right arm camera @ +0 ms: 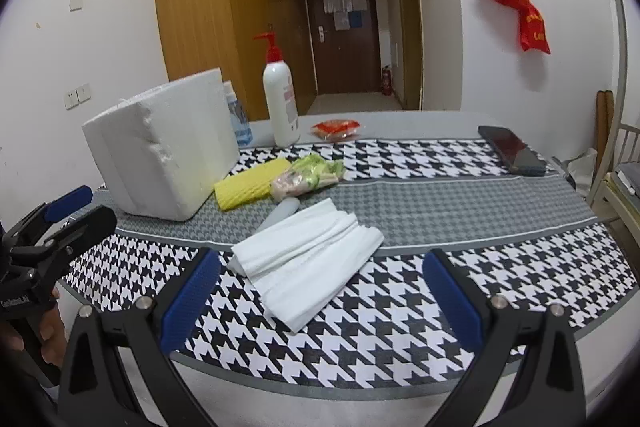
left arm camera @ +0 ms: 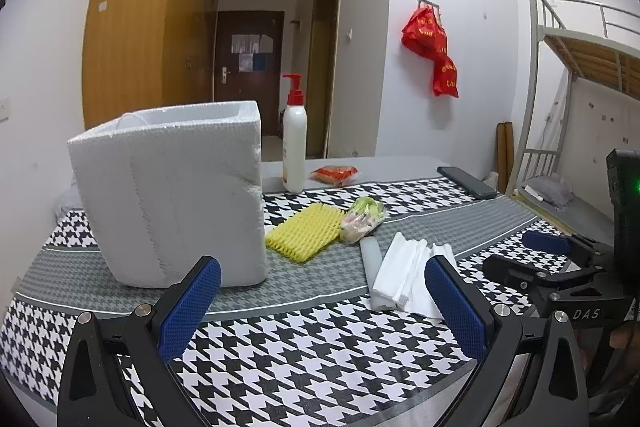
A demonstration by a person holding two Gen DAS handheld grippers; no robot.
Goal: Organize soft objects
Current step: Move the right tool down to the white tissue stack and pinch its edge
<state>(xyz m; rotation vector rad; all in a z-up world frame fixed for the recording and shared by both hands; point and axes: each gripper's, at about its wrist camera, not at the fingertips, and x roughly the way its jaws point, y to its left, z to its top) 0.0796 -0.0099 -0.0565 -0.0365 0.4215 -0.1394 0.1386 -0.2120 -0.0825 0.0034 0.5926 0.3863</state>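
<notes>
A white foam box (left arm camera: 172, 195) (right arm camera: 160, 151) stands open-topped on the houndstooth cloth at the left. Beside it lie a yellow foam net (left arm camera: 304, 237) (right arm camera: 250, 189), a crumpled green and pink plastic wrap (left arm camera: 362, 217) (right arm camera: 308, 177), a pale grey tube (left arm camera: 372, 267) (right arm camera: 280, 213) and folded white tissue sheets (left arm camera: 408, 273) (right arm camera: 308, 261). My left gripper (left arm camera: 324, 307) hangs open, short of the box and the tissues, nothing between its blue pads. My right gripper (right arm camera: 320, 301) is open too, just in front of the tissues, and also shows at the right (left arm camera: 516, 255).
A white pump bottle (left arm camera: 294, 151) (right arm camera: 280, 107) with a red top, a red snack packet (left arm camera: 334, 174) (right arm camera: 336, 127) and a dark phone (left arm camera: 466, 182) (right arm camera: 512, 151) lie toward the table's far edge. A bunk bed frame (left arm camera: 560, 67) stands at the right. A hand (right arm camera: 48, 331) holds the left gripper.
</notes>
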